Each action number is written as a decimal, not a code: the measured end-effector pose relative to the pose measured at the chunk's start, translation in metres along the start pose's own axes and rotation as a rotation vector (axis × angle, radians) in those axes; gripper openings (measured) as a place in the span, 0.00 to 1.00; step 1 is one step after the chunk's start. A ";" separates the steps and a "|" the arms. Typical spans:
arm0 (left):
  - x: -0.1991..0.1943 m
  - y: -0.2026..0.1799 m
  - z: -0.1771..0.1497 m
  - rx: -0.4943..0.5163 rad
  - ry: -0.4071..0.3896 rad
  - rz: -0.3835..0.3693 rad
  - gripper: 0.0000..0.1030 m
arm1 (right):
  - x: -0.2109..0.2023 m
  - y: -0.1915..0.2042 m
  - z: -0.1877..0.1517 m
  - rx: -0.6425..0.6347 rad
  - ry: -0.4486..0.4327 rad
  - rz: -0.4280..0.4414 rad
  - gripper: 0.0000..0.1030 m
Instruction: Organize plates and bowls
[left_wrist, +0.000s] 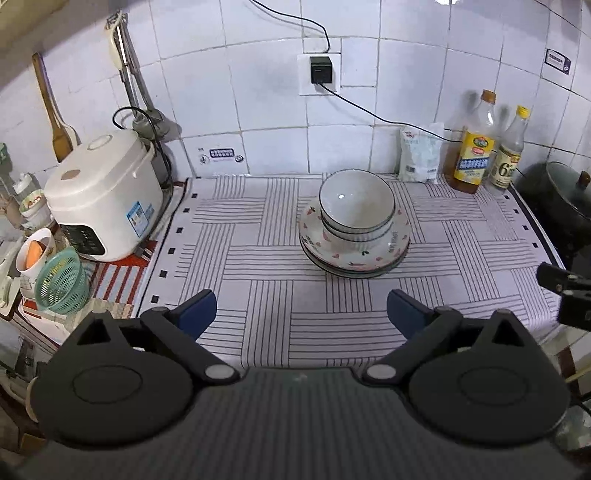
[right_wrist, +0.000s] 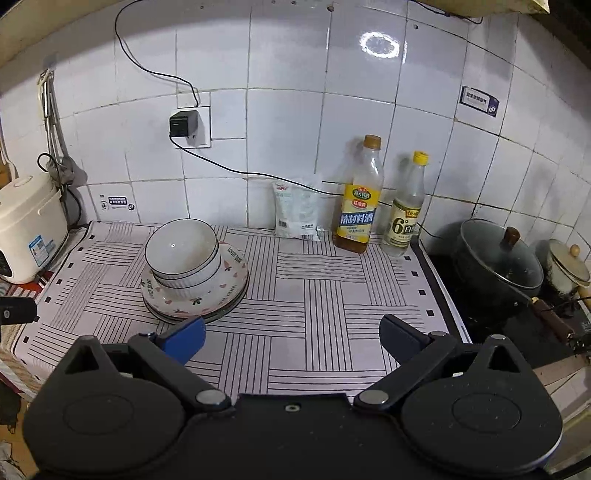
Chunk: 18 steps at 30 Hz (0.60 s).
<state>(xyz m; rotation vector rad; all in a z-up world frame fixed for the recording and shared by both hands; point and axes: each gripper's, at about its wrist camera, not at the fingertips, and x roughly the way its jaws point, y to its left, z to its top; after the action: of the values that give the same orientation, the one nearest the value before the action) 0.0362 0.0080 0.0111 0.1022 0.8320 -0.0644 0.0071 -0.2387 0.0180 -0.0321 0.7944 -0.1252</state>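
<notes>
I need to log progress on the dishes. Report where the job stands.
Done, by the look of it: the bowls sit nested on the stacked plates in one pile on the striped mat. In hand: nothing; the left gripper and right gripper are open and empty, short of the pile. Left: apparently nothing, unless the pile must move.

white ribbed bowls (left_wrist: 356, 208) (right_wrist: 181, 254) with dark rims sit nested and upright on a stack of plates (left_wrist: 354, 249) (right_wrist: 195, 295), the top plate printed with pink hearts; the pile stands toward 12 o'clock on the striped worktop (left_wrist: 258, 258) (right_wrist: 314, 295).
</notes>
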 end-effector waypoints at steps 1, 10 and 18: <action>0.000 -0.001 -0.001 -0.003 -0.003 0.000 0.97 | 0.000 -0.002 -0.001 0.008 0.001 0.009 0.99; 0.005 -0.004 -0.009 -0.002 -0.023 0.006 0.97 | 0.002 0.003 -0.005 0.017 -0.025 0.035 0.99; 0.009 0.001 -0.011 -0.025 -0.035 0.004 0.97 | 0.011 0.006 -0.005 0.023 -0.011 0.043 0.99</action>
<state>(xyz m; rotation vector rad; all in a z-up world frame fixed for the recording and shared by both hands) 0.0346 0.0100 -0.0029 0.0788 0.7971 -0.0519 0.0117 -0.2340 0.0067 0.0063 0.7821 -0.0937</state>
